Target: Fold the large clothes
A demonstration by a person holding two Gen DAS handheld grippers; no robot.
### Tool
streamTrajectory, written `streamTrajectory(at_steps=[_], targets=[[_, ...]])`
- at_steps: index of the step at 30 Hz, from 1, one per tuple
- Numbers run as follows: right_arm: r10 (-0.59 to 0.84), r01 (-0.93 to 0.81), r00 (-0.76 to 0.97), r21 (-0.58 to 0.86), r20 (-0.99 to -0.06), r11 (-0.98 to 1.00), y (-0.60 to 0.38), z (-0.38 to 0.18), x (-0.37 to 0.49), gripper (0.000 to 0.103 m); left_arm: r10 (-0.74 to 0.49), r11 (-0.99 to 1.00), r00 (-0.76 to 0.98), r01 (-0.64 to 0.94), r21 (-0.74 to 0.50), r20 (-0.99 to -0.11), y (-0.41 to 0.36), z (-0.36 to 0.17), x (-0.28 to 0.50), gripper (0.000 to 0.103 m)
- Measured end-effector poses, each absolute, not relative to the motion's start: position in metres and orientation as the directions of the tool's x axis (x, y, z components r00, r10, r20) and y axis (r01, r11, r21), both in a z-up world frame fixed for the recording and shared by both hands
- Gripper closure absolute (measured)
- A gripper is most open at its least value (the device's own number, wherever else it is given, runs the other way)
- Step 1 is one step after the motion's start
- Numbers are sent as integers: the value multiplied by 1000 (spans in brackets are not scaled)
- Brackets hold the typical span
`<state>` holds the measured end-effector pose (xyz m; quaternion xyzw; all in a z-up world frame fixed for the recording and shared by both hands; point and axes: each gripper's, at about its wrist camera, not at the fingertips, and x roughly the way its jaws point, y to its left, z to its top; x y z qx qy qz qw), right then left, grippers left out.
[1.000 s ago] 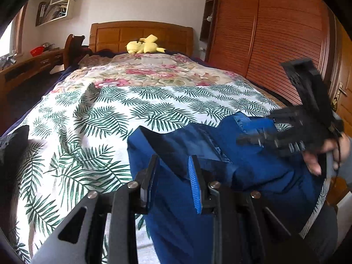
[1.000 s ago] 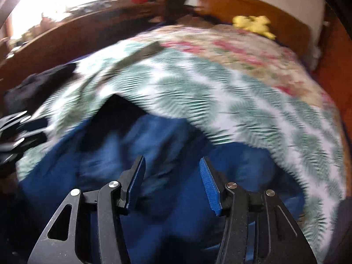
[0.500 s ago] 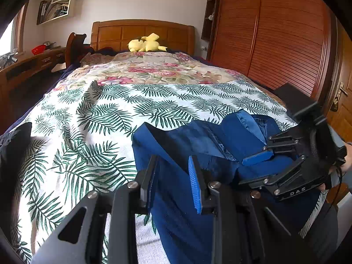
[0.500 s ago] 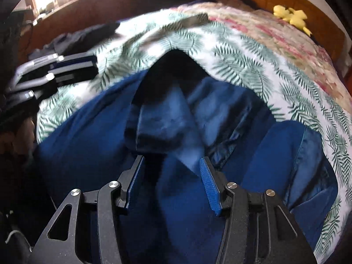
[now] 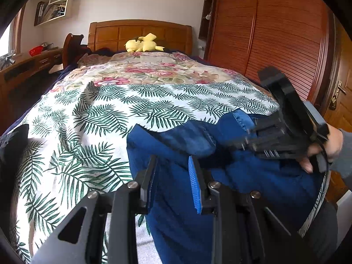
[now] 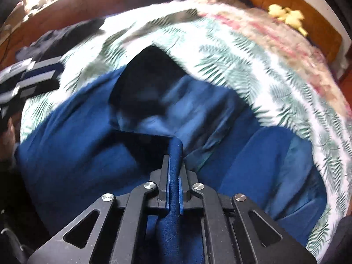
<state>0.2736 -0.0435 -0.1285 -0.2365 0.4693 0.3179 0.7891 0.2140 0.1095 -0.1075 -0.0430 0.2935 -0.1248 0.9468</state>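
The blue garment (image 6: 72,145) (unfolded, rumpled on the bed (image 5: 105,114)) is pinched between the right gripper (image 6: 174,171) fingers, just closed; left gripper (image 5: 173,176) fingers are parted, cloth between them ungripped.

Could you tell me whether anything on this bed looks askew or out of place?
The blue garment lies bunched near the foot of the bed rather than flat, with overlapping folds; the right gripper has just closed on a ridge of it. The palm-leaf sheet is rumpled, and dark clothing sits heaped at its edge.
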Motion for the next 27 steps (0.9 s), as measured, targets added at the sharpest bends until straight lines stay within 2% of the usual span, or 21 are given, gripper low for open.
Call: streamTrajectory(at_steps=[6,12,14,15,16,17,23,27], targets=[[208,-599,547,-206,-811,774,-53,-107,327,102,-269,963,791,223,-151,-549,103,-109,218,78],[139,-504,630,-267,-764,821,-63,-105,362,101,-280,960,787,236,-151,-550,98,-110,222,78],[130,-476,630,-249,-766,843,-67,-103,365,78,-285,959,786,241,-152,-549,94,-109,223,78],[126,-461,640,-248,-758,852,-70,-100,365,69,-287,958,786,244,-153,-547,92,-108,224,78],[140,-452,650,-232,-747,861,-77,-93,364,53,-292,956,786,249,-154,-544,90,-107,223,78],[150,-446,657,-220,-739,868,-83,-88,363,48,-299,954,786,256,-156,-541,87,-107,223,78],[94,-354,679,-213,-728,911,-154,-64,353,48,-321,945,772,294,-141,-549,67,-109,224,78],[8,-274,659,-230,-752,934,-214,-72,348,48,-326,942,758,308,-131,-565,56,-114,227,78]])
